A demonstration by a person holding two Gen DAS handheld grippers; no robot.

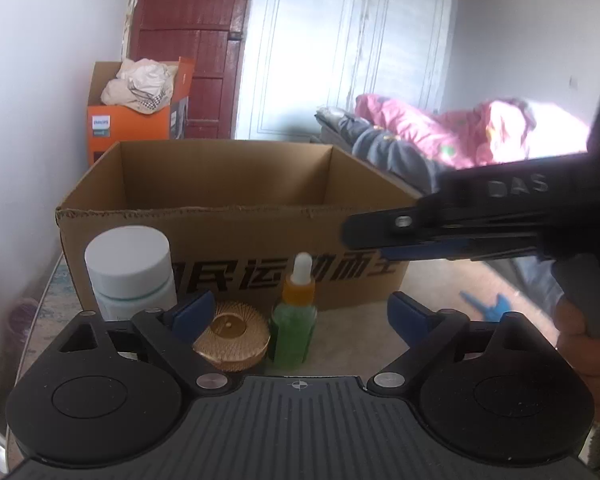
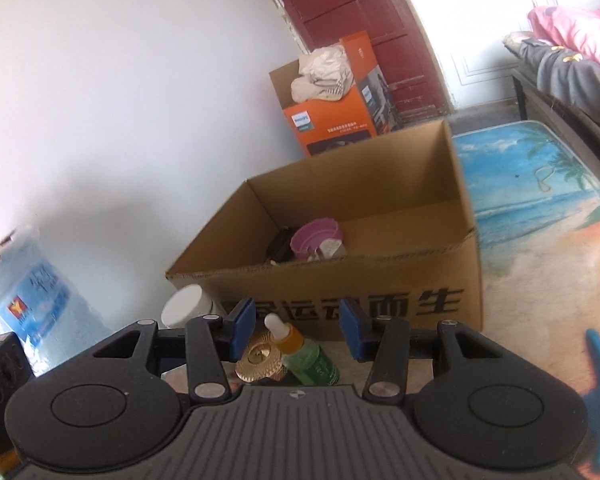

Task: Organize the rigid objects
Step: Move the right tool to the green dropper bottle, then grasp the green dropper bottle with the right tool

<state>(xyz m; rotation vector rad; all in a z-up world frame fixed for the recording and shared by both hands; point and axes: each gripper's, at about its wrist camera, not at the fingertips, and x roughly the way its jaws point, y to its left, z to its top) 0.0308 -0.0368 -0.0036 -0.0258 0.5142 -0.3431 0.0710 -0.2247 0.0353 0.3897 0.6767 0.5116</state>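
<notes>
An open cardboard box [image 1: 228, 240] stands on the table; in the right wrist view the box [image 2: 380, 280] holds a purple cup [image 2: 318, 236] and a dark item [image 2: 280, 245]. In front of it stand a white-lidded jar [image 1: 130, 268], a gold ribbed disc [image 1: 232, 334] and a green dropper bottle [image 1: 296, 320]. My left gripper [image 1: 302, 312] is open just before the disc and bottle. My right gripper [image 1: 364, 236] reaches in from the right, above them. In its own view the right gripper [image 2: 296, 330] is open, with the bottle [image 2: 308, 356] and disc [image 2: 260, 358] below the gap, untouched.
The table top carries a beach picture [image 2: 540, 200]. A blue water jug [image 2: 32, 308] stands left of the table. An orange box [image 1: 136, 120] stuffed with cloth sits by the red door [image 1: 196, 20]. A bed with a pink quilt [image 1: 460, 128] lies to the right.
</notes>
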